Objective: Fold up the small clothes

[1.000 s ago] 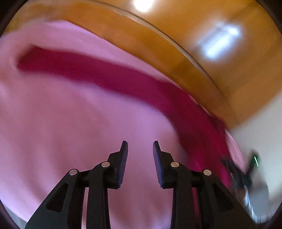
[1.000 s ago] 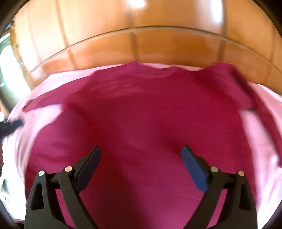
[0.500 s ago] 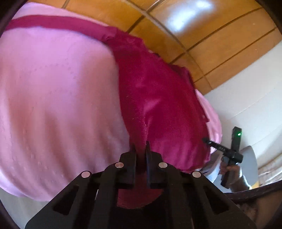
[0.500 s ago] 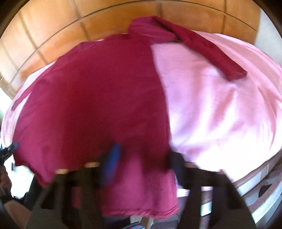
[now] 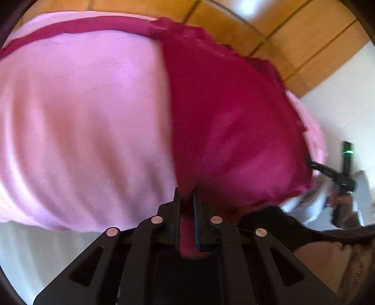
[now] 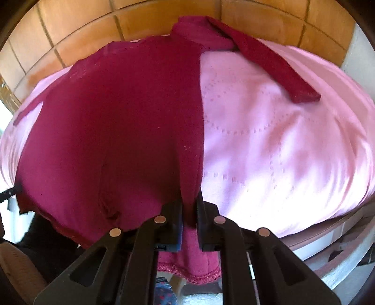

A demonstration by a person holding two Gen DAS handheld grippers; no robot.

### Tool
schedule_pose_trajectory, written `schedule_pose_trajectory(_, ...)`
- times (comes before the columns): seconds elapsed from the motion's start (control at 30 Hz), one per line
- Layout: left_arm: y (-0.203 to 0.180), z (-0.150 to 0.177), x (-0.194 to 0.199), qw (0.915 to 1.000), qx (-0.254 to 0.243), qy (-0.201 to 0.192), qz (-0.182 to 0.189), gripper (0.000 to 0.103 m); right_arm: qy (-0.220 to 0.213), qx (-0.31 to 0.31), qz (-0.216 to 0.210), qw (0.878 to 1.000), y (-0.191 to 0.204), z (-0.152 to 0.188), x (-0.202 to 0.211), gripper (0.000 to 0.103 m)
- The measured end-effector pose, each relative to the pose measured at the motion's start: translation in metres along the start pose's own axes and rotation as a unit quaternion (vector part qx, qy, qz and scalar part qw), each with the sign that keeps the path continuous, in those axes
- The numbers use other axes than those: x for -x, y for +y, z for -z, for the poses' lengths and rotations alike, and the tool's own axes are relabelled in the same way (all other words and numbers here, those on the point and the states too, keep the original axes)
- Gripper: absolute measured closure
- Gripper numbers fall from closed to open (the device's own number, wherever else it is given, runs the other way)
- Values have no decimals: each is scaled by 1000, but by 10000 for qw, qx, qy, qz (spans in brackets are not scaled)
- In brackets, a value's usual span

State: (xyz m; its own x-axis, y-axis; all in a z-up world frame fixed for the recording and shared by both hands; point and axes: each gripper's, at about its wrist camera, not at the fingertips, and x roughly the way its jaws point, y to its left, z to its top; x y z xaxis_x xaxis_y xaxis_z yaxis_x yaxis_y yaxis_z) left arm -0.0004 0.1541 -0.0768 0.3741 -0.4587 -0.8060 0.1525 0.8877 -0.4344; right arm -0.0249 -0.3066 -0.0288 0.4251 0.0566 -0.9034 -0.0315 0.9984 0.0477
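**Both tools pinched on shirt hem, ready to fold**

I have the left tool (image 5: 186, 199) clamped on the near hem corner of the magenta shirt (image 5: 229, 122), fabric bunched between its jaws. My right tool (image 6: 189, 206) is clamped on the other hem corner, with the stitched hem hanging below the jaws. The shirt lies flat on the pink bedspread (image 6: 281, 140), body spread toward the wooden headboard (image 6: 145, 21), hem at the near bed edge. One sleeve (image 6: 269, 61) lies angled out on the bedspread; the other sleeve (image 5: 77, 28) stretches along the far edge.

Step in hand, as I judge it: carry the hem up toward the collar. To do it well I lift both corners evenly, keep the hem taut between the tools, and move them together so the fold line stays straight. The sleeves probably want tucking in first, though the left view is blurry. Release only once the hem lies flat.
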Motion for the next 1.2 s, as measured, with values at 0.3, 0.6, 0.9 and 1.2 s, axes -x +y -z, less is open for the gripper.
schedule_pose_trajectory(0.3, -34, -62, 24, 9914, -500, -1213, 7, 96, -1135, -27, -389, 9928, 25, -59, 19, 52)
schedule_pose_trajectory(0.6, -55, -110, -73, 9937, -576, -714, -641, 96, -797, -45, -688, 9944, 59, -72, -55, 43)
schedule_pose_trajectory(0.9, -33, -105, -72, 9946, -34, -1036, -57, 95, -1529, -1180, 958, 9765, -54, -74, -17, 49)
schedule_pose_trajectory(1.2, -29, -107, -72, 9937, 304, -1056, 236, 95, -1063, -1277, 2134, 9627, -127, -99, -60, 79)
